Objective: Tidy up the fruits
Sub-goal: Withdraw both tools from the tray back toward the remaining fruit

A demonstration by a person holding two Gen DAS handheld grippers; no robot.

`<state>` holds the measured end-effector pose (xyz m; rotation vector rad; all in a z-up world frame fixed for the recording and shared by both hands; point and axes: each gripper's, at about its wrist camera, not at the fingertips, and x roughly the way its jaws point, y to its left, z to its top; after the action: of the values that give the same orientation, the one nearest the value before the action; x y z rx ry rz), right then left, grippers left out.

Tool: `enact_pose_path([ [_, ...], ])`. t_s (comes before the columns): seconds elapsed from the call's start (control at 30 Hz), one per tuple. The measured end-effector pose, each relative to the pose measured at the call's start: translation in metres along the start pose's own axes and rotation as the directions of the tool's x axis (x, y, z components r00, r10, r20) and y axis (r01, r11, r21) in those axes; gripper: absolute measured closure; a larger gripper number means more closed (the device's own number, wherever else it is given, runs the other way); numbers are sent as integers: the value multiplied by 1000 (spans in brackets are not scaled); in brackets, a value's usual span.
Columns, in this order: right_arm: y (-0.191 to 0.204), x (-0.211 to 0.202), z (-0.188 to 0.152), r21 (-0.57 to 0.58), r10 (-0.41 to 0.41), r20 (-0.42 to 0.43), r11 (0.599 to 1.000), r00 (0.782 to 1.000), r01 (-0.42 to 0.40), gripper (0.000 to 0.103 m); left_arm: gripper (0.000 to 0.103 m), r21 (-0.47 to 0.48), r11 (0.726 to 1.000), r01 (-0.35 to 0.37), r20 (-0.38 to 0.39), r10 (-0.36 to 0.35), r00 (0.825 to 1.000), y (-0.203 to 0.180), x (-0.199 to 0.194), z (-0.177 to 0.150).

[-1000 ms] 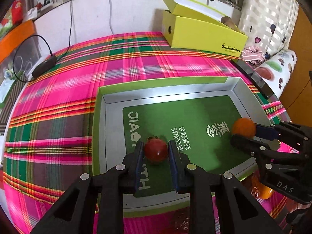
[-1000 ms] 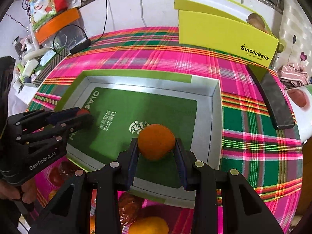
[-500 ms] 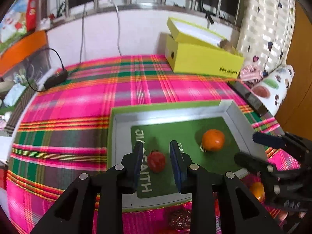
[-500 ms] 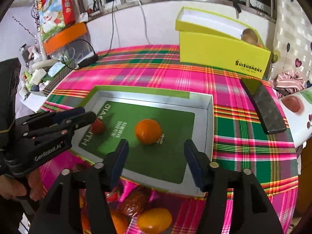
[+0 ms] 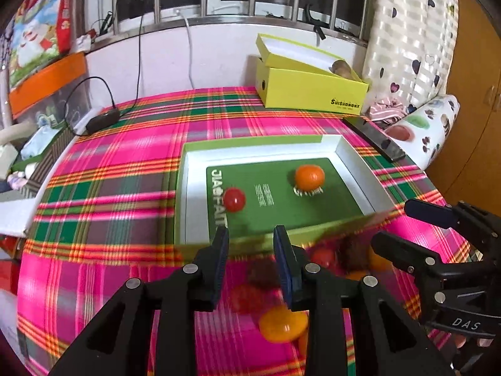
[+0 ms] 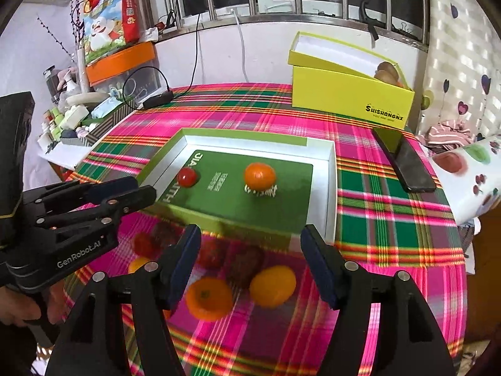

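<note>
A shallow green box lid (image 5: 360, 166) (image 6: 328, 188) lies on the plaid cloth. A red tomato (image 5: 234, 199) (image 6: 187, 177) and an orange (image 5: 309, 176) (image 6: 260, 175) sit in it, apart. My left gripper (image 5: 252, 241) (image 6: 137, 188) is open and empty, above the lid's near edge. My right gripper (image 6: 250, 241) (image 5: 404, 222) is wide open and empty over a loose pile of fruit in front of the lid: an orange (image 6: 209, 298), a yellow-orange fruit (image 6: 272, 285) (image 5: 283, 326), and dark red fruits (image 6: 244, 263).
A yellow shoebox (image 5: 310, 91) (image 6: 350, 94) stands at the back right, a brown fruit on its rim. A black phone (image 6: 404, 163) (image 5: 375, 142) lies right of the lid. A black adapter with cable (image 5: 101, 120) sits back left. Clutter lines the left table edge.
Both grippers let go of their fruit in the lid and pulled back toward me. The right jaws opened wide. The fruit pile in front of the lid came into view.
</note>
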<state>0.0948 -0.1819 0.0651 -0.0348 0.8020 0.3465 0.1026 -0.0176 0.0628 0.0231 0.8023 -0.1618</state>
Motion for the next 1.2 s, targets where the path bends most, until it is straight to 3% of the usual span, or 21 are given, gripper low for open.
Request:
enact_pose_path([
  [0.43, 10, -24, -28, 25, -10, 0, 1000, 1000, 10, 36, 63, 13, 1000, 6, 5, -6, 1000, -8, -30, -36],
  [1.2, 7, -19, -51, 28, 32, -52, 999, 998, -30, 36, 63, -19, 999, 51, -40, -51, 998, 16, -32, -62],
])
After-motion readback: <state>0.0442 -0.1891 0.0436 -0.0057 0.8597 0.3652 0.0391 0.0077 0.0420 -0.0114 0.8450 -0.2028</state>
